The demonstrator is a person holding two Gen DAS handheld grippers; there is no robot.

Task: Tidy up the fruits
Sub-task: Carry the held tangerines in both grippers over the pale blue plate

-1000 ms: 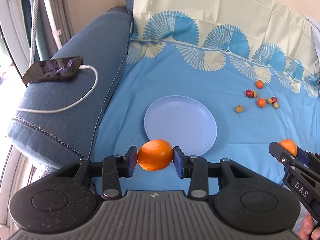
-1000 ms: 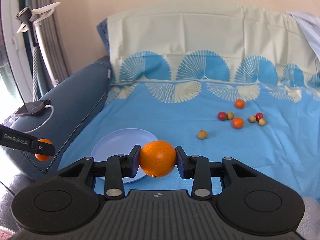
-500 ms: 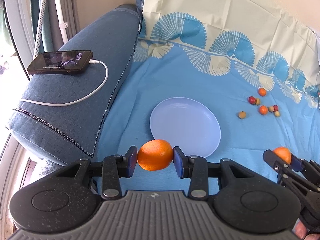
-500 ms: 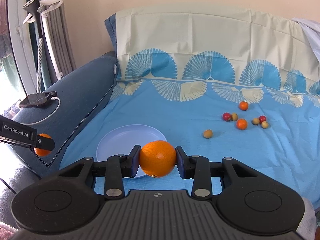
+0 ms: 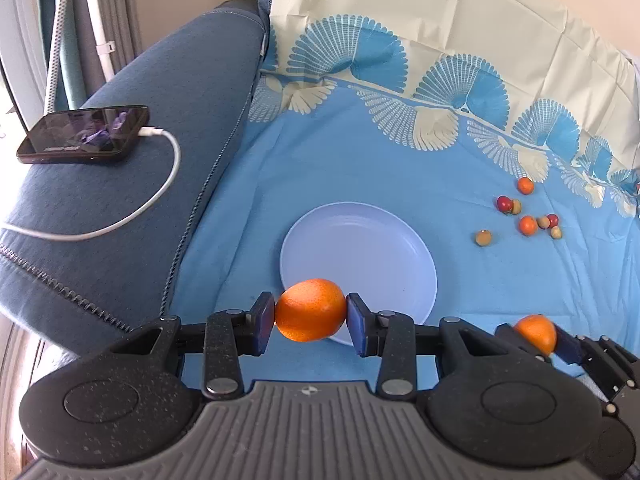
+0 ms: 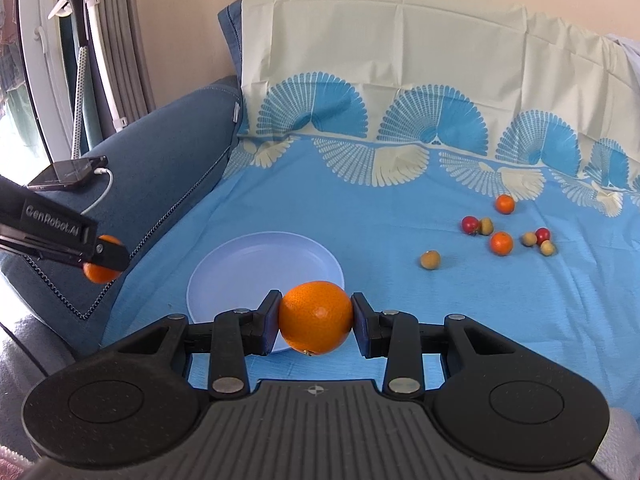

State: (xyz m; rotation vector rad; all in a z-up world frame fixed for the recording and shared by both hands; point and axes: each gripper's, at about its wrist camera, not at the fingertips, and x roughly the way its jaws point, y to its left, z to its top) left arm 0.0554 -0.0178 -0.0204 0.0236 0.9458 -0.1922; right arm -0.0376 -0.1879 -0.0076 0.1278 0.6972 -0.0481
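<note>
My left gripper (image 5: 311, 317) is shut on an orange (image 5: 310, 309), held over the near rim of a pale blue plate (image 5: 360, 244). My right gripper (image 6: 316, 322) is shut on a second orange (image 6: 316, 317), above the plate's (image 6: 256, 264) near right rim. The plate holds nothing. Each gripper shows in the other's view: the right one with its orange (image 5: 536, 334), the left one with its orange (image 6: 100, 270). Several small fruits lie loose on the blue cloth to the right: two small oranges (image 6: 501, 243), red ones (image 6: 470, 224) and tan ones (image 6: 430, 259).
A blue sofa armrest (image 5: 120, 184) rises on the left with a phone (image 5: 84, 135) and its white charging cable (image 5: 160, 196) on it. A patterned blue and cream cloth (image 6: 400, 208) covers the seat and backrest. A garment steamer pole (image 6: 80, 60) stands far left.
Both grippers have drawn closer together and shifted toward the plate, each still holding its orange. The right gripper now sits nearer the left one.
</note>
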